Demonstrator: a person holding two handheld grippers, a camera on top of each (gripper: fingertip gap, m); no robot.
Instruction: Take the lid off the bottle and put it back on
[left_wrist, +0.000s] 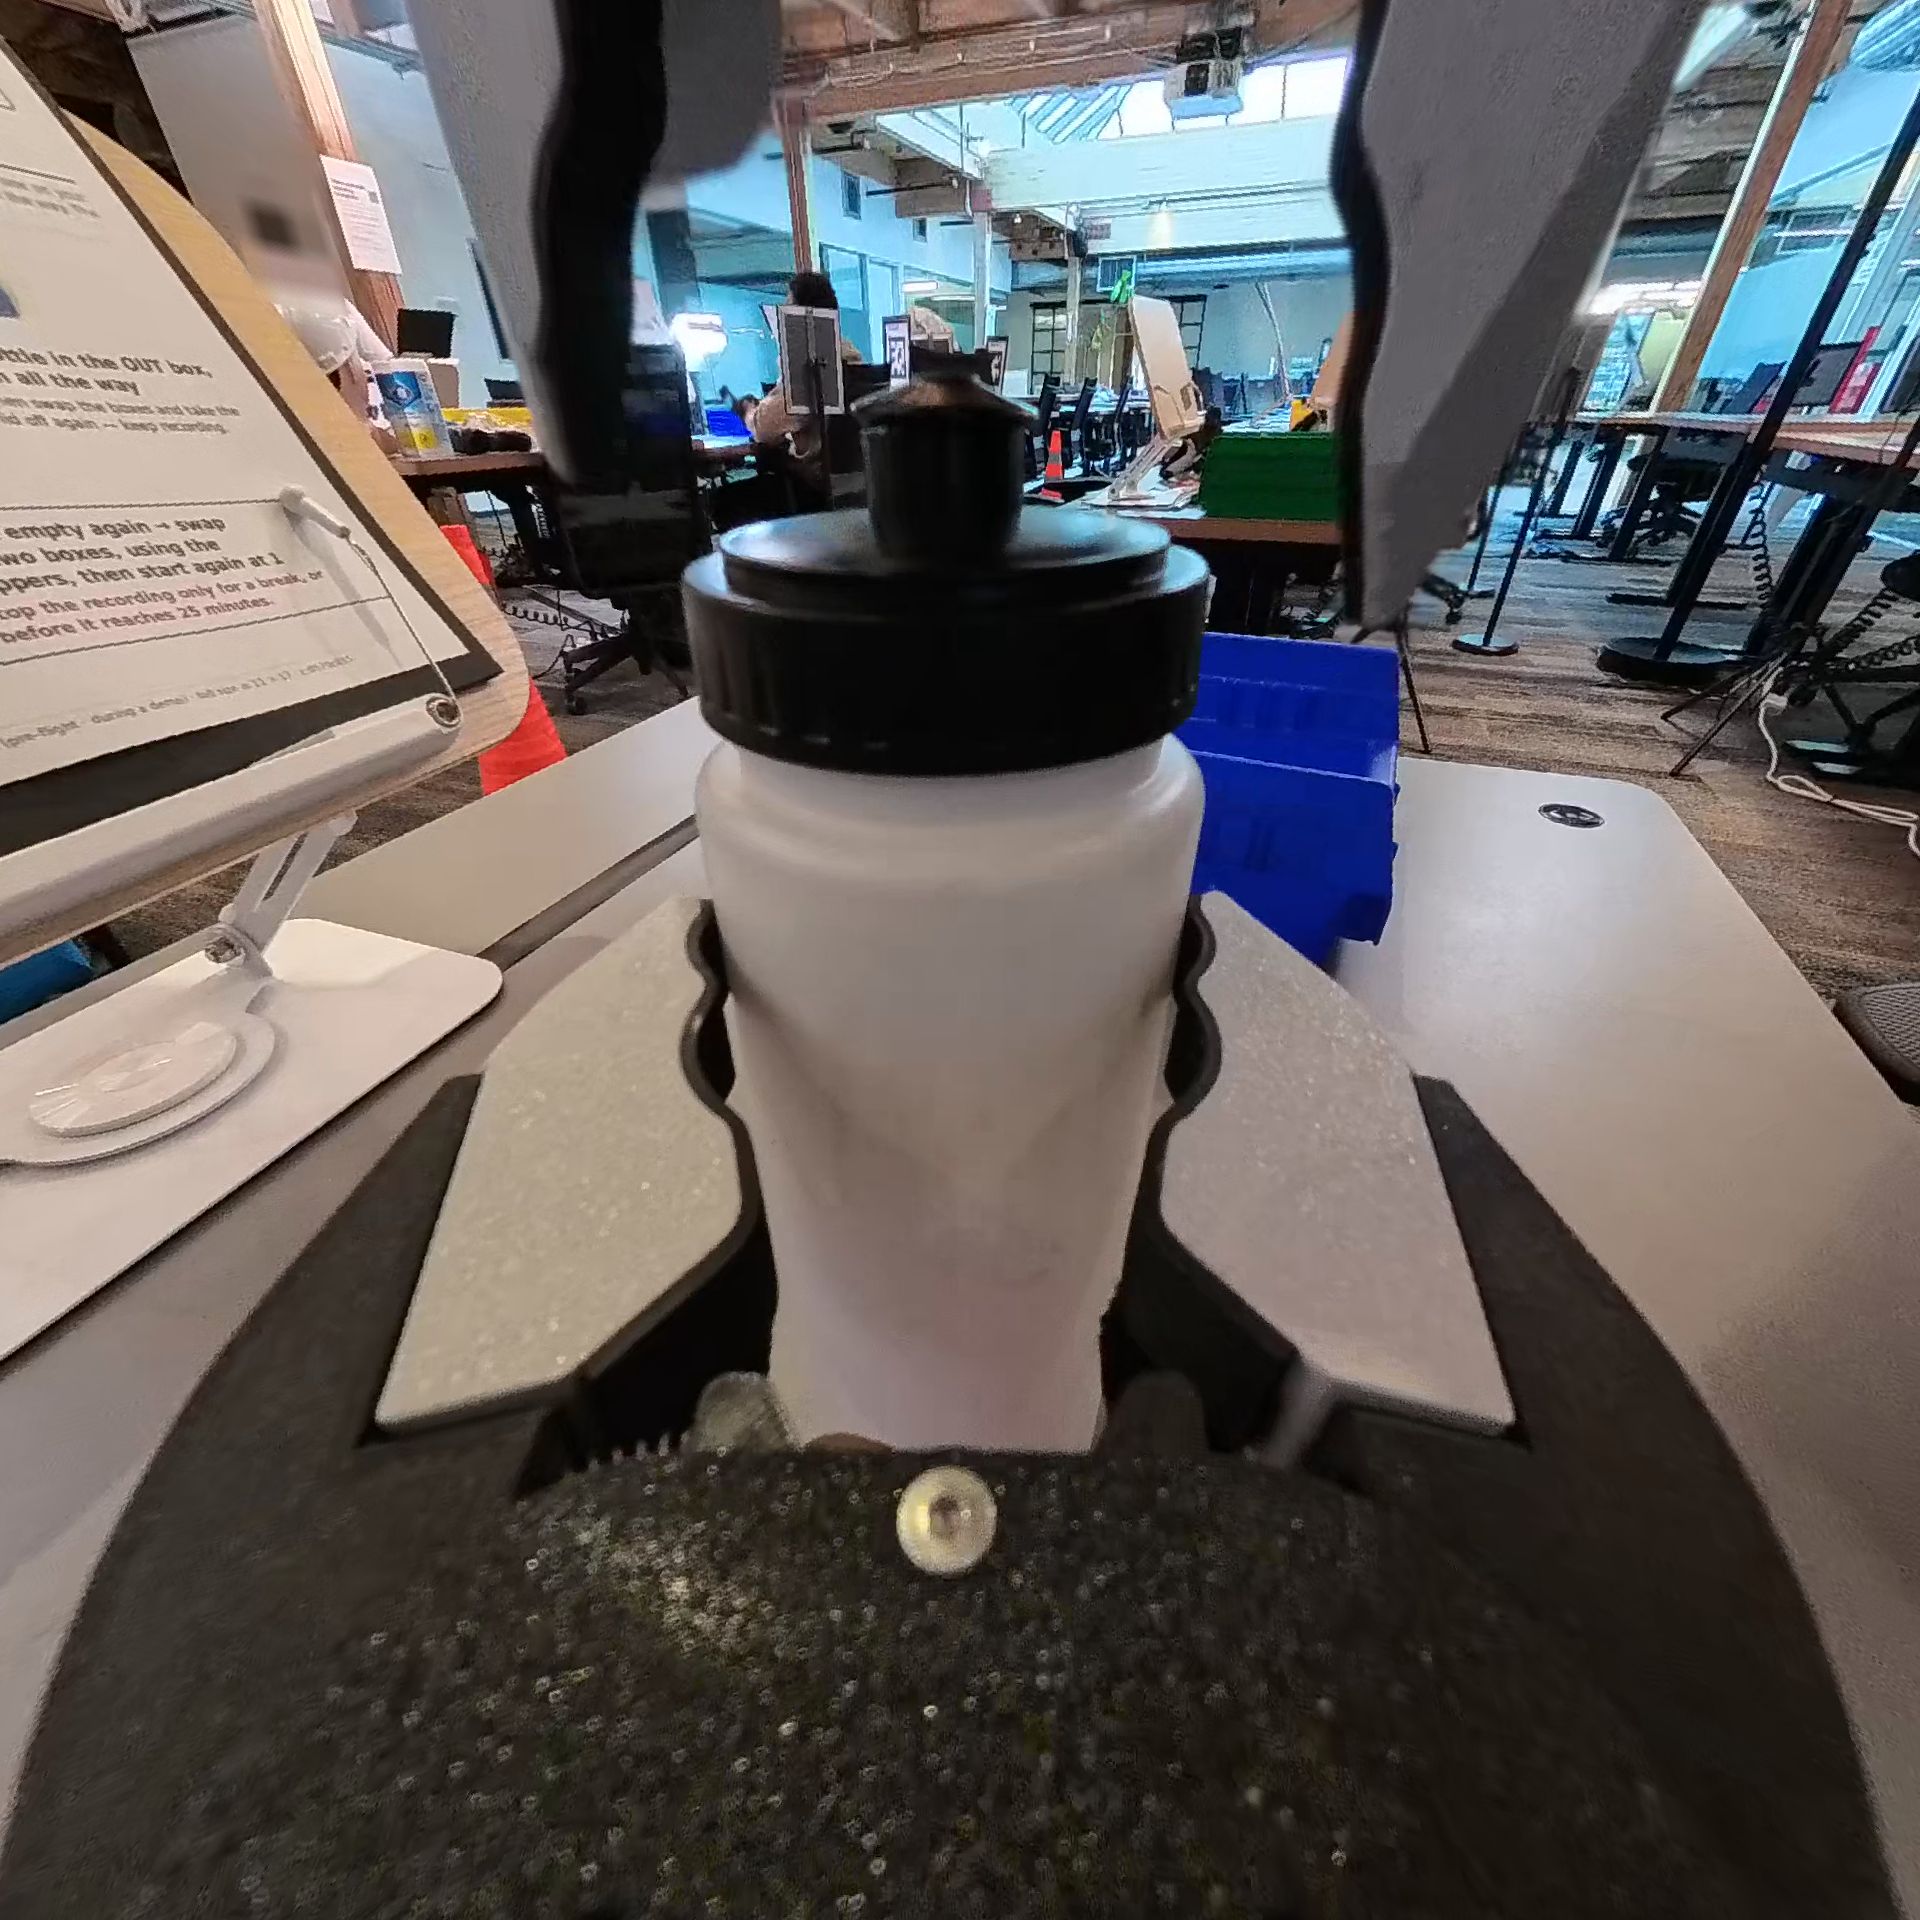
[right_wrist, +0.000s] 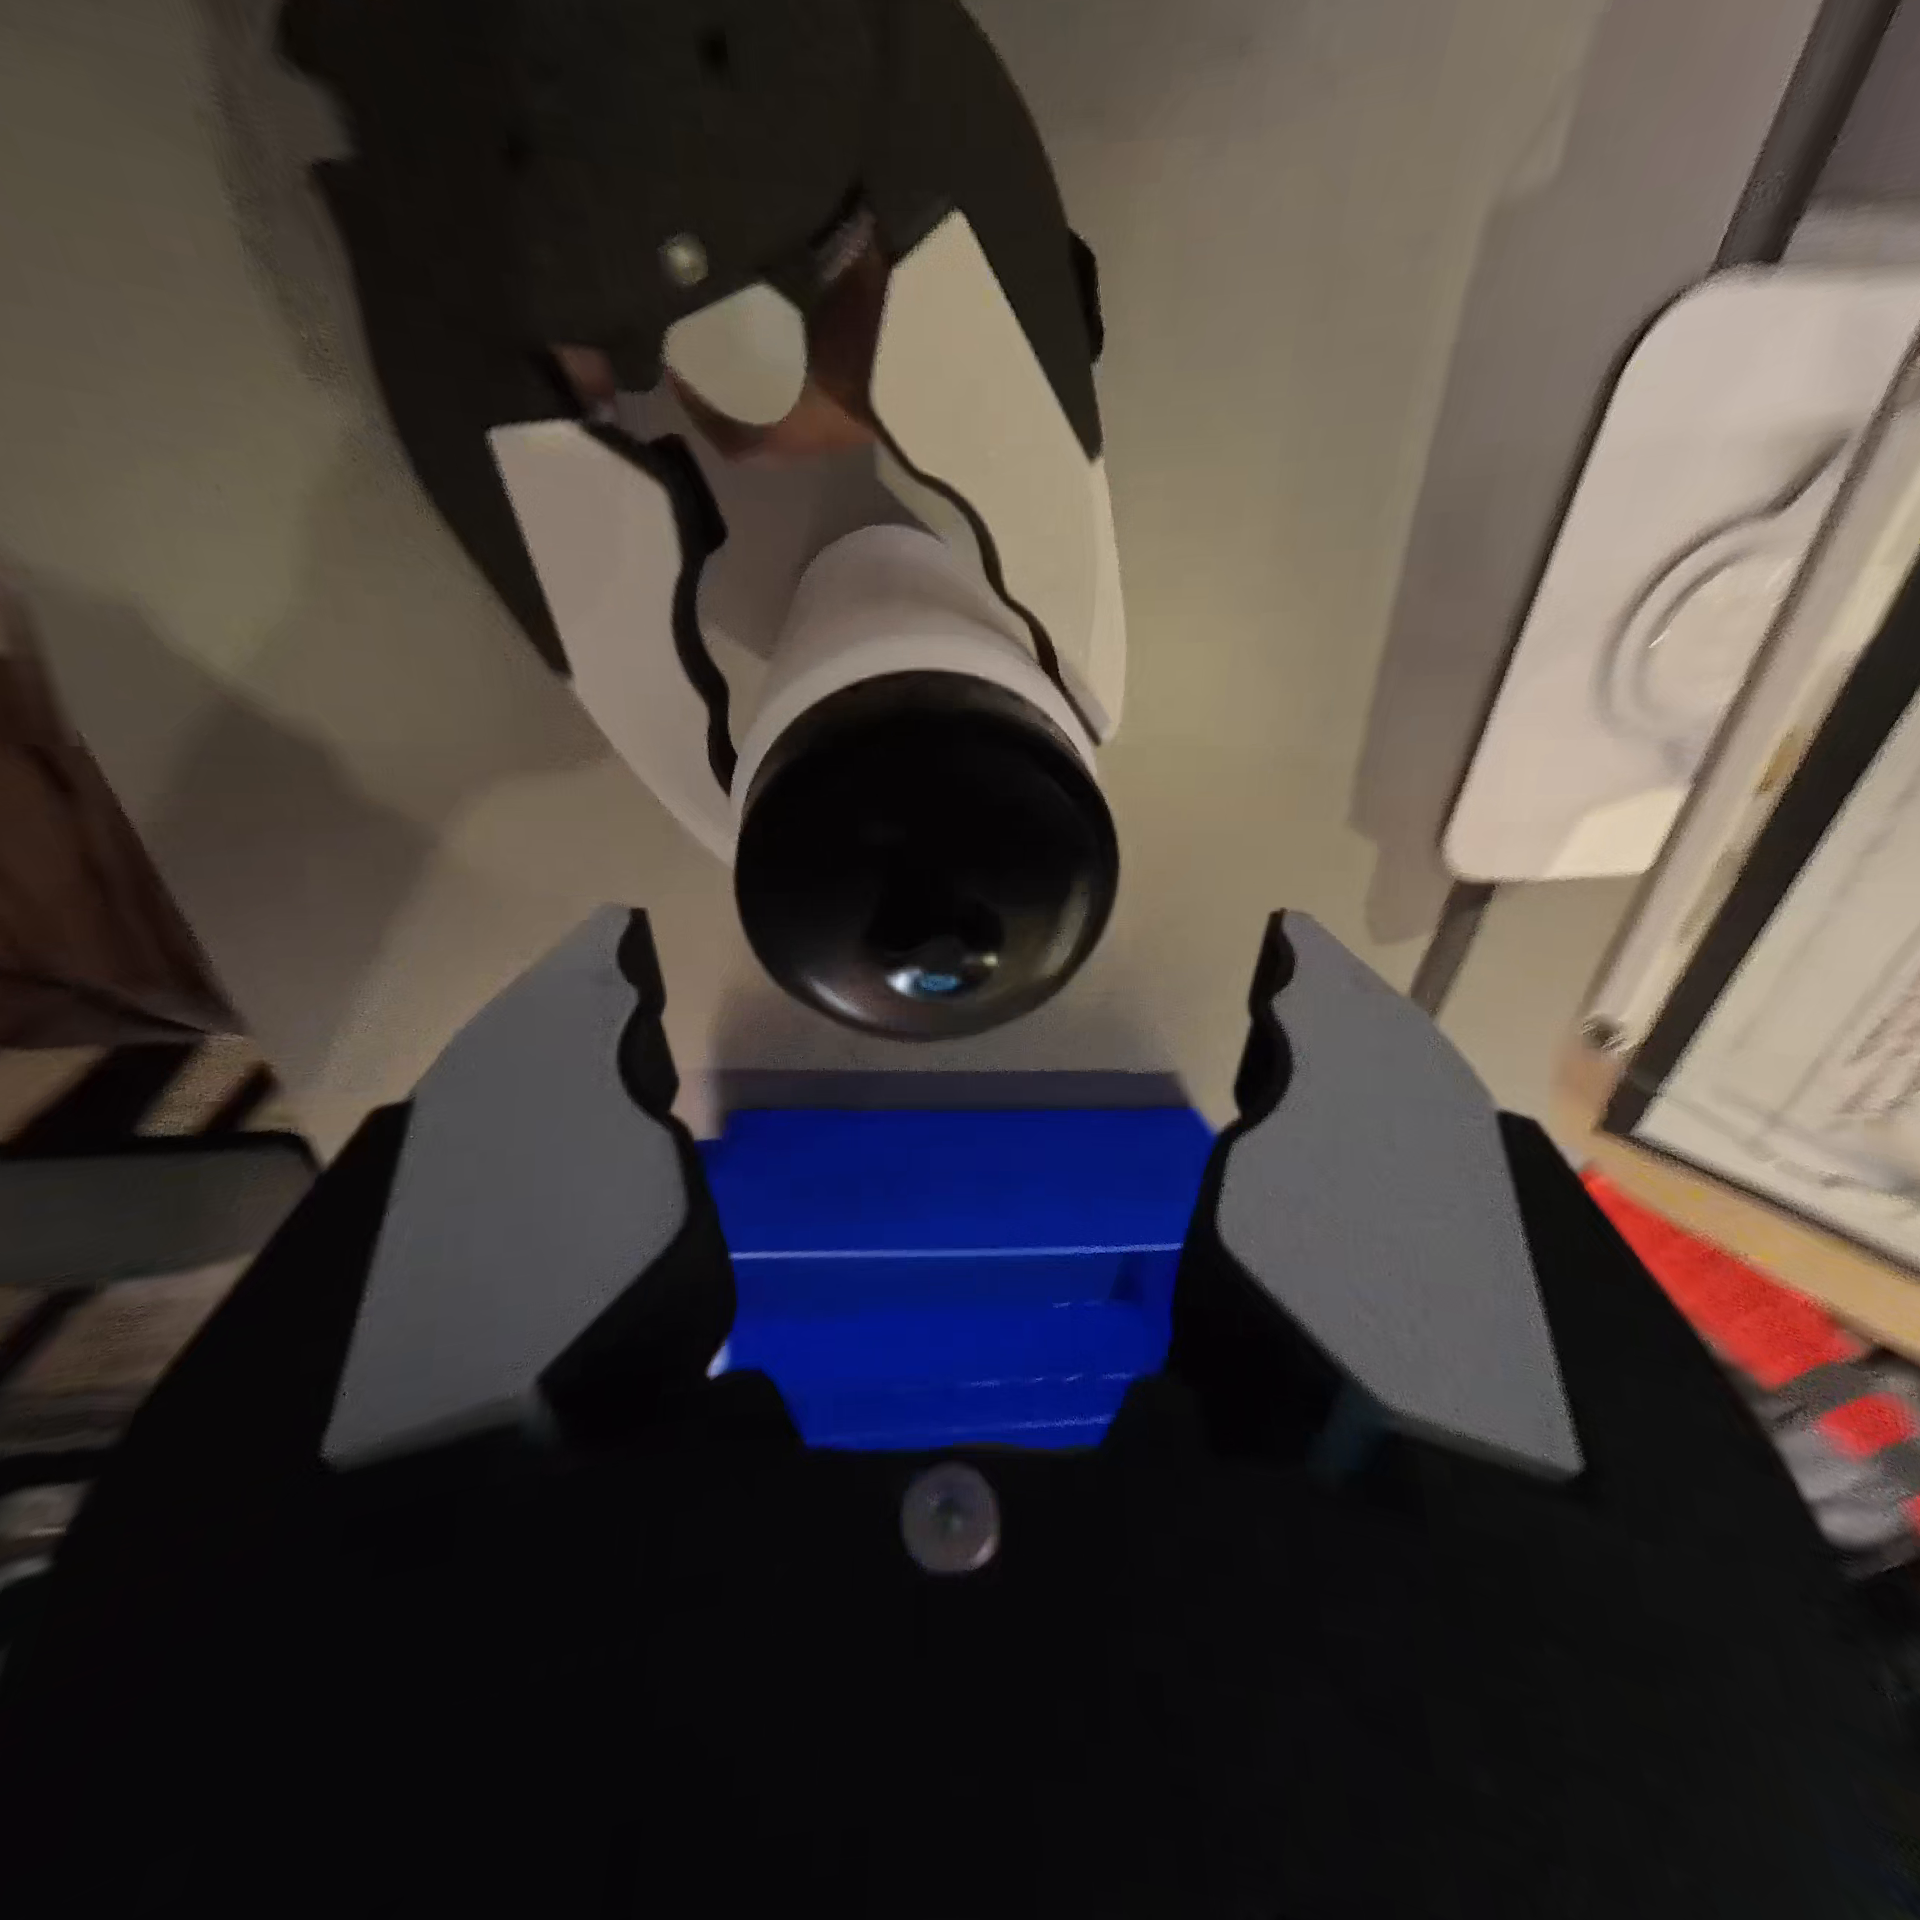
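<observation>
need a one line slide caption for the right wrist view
Open right gripper poised above the black lid of a white bottle clamped by the left gripper.

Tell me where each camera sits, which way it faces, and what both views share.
Left wrist view: sits behind the left gripper, facing level across the table; its fingers clamp the white bottle.
Right wrist view: sits above, facing down past the open right gripper onto the black lid.
Shared: bottle, lid, blue bin, both grippers.
</observation>
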